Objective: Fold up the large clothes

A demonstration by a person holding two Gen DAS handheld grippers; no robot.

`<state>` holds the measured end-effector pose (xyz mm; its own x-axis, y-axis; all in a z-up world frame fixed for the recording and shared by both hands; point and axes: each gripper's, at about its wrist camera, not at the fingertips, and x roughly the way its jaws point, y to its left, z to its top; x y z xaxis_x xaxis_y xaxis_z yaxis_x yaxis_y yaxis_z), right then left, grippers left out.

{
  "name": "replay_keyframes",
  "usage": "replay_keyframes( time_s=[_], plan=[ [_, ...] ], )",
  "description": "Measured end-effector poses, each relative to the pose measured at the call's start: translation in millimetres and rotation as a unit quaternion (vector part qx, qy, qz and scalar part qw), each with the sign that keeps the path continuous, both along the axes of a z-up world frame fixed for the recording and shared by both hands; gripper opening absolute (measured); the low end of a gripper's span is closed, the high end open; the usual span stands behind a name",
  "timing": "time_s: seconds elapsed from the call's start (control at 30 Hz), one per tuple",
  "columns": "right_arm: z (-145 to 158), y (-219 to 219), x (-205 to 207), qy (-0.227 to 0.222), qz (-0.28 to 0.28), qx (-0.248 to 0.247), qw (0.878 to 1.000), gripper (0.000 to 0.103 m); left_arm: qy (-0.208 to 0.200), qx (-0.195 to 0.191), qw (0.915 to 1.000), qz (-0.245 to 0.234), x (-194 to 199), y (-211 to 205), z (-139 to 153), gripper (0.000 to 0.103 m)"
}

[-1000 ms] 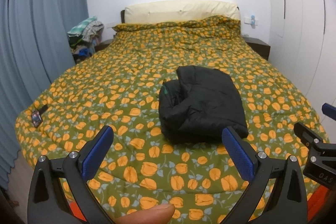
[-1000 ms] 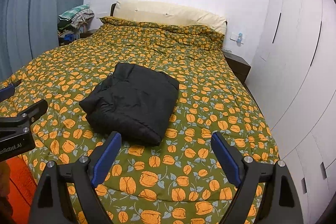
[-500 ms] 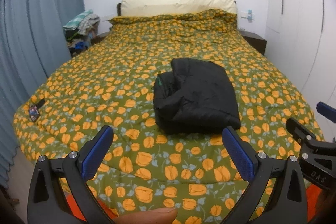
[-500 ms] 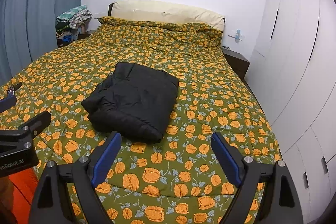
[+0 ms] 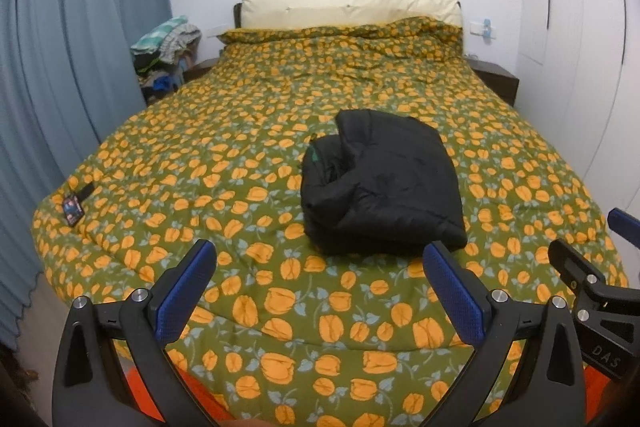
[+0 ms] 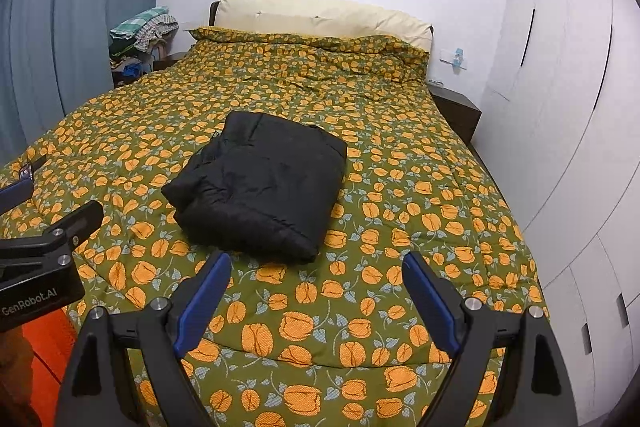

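Observation:
A black puffy jacket [image 5: 380, 183] lies folded into a compact bundle on the bed's green quilt with orange flowers [image 5: 240, 155]; it also shows in the right wrist view [image 6: 260, 183]. My left gripper [image 5: 320, 259] is open and empty, held back from the bed's foot, short of the jacket. My right gripper [image 6: 316, 267] is open and empty, also back from the jacket. Each gripper shows at the edge of the other's view.
Blue curtains [image 5: 60, 67] hang on the left. A pile of clothes [image 5: 166, 43] sits by the headboard [image 5: 348, 3]. White wardrobe doors [image 6: 560, 107] stand along the right. A dark nightstand [image 6: 456, 111] is at the far right.
Both grippers have drawn back from the bed and risen a little, so the jacket looks farther away. The jacket has not moved. Both grippers stay open.

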<state>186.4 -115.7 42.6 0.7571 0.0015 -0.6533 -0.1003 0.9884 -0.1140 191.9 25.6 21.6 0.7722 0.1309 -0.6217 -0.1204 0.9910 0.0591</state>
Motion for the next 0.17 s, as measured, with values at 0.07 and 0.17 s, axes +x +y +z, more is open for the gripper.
replay_keyframes(
  time_s=[0.07, 0.17],
  plan=[
    [-0.4, 0.1, 0.4, 0.001, 0.0, 0.001, 1.0, 0.089, 0.001, -0.005, 1.0, -0.004, 0.2, 0.4, -0.2, 0.103],
    [-0.8, 0.4, 0.7, 0.001, 0.0, 0.003, 1.0, 0.089, 0.0, -0.005, 1.0, -0.005, 0.5, -0.5, 0.2, 0.103]
  ],
)
